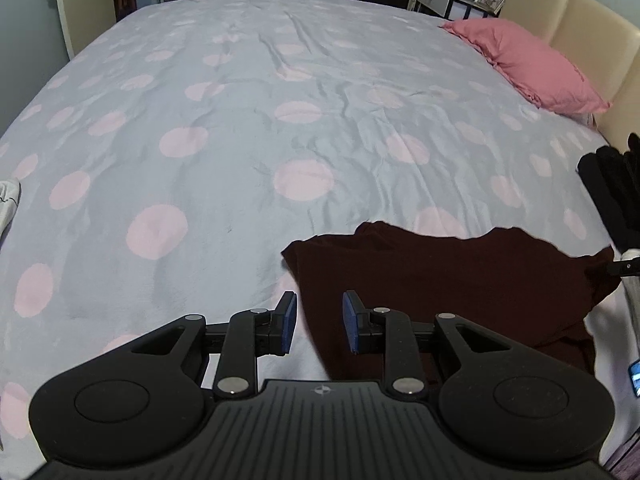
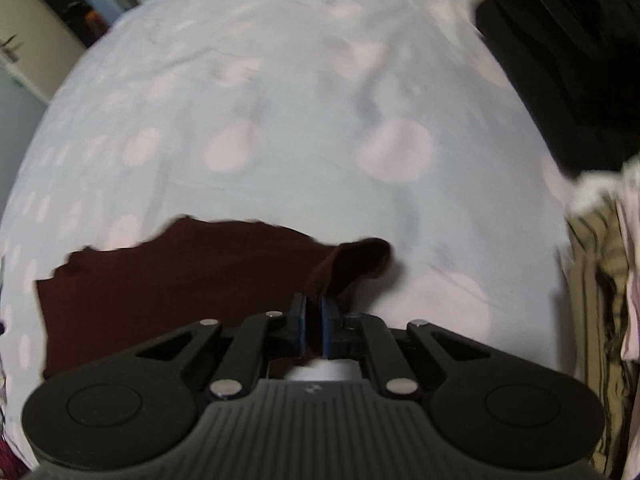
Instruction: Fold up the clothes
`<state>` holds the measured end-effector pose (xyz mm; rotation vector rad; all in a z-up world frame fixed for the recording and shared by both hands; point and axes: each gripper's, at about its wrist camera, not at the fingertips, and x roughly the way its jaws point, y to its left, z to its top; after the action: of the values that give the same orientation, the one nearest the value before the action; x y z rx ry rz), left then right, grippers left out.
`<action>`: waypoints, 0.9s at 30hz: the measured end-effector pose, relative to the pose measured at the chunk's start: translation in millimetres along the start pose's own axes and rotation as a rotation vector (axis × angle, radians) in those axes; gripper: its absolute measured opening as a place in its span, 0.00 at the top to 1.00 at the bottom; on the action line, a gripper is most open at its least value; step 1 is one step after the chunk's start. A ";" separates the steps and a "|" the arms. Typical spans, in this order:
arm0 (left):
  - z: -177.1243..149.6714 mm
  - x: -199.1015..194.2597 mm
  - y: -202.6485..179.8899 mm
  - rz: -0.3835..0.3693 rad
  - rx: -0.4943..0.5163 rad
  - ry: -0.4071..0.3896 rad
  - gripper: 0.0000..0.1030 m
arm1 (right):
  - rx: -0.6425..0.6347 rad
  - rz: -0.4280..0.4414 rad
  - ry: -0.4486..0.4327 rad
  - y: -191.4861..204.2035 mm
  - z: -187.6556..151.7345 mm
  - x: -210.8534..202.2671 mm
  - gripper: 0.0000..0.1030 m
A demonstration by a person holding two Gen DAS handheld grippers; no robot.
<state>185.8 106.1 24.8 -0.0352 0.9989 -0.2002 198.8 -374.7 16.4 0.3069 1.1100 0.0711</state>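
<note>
In the left wrist view, the dark maroon garment lies flat on the bed, its long axis running crosswise to the jaws, from just ahead of them out to their right. Its near left edge passes between the two blue pads and runs back under the right one, while its far edge is ragged and wavy. The left gripper is held low over the near edge of the bed, level and pointing across the mattress toward the far side; its jaws stand apart with nothing between the pads but the cloth and cover lying below. Far ahead and to the right of the jaws a pink pillow rests against a cream headboard, and a pile of black clothes sits at the right margin. In the right wrist view, which is blurred, the same garment spreads to the left of the jaws, its long axis again crosswise. One corner of it rises into a lifted fold just ahead of the pads. The right gripper is tilted slightly, aimed forward over the spotted cover, and its jaws are pressed together on that corner of cloth. Off to the right of the jaws lie black clothes farther away and a striped fabric nearer.
</note>
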 end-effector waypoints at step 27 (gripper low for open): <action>3.7 -1.2 -12.8 -0.028 0.009 0.025 0.72 | -0.271 0.108 0.068 93.3 -4.9 19.1 0.78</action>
<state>186.4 93.5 29.4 -0.0388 1.0229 -0.2317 211.9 -280.5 23.8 0.1212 1.1358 0.3270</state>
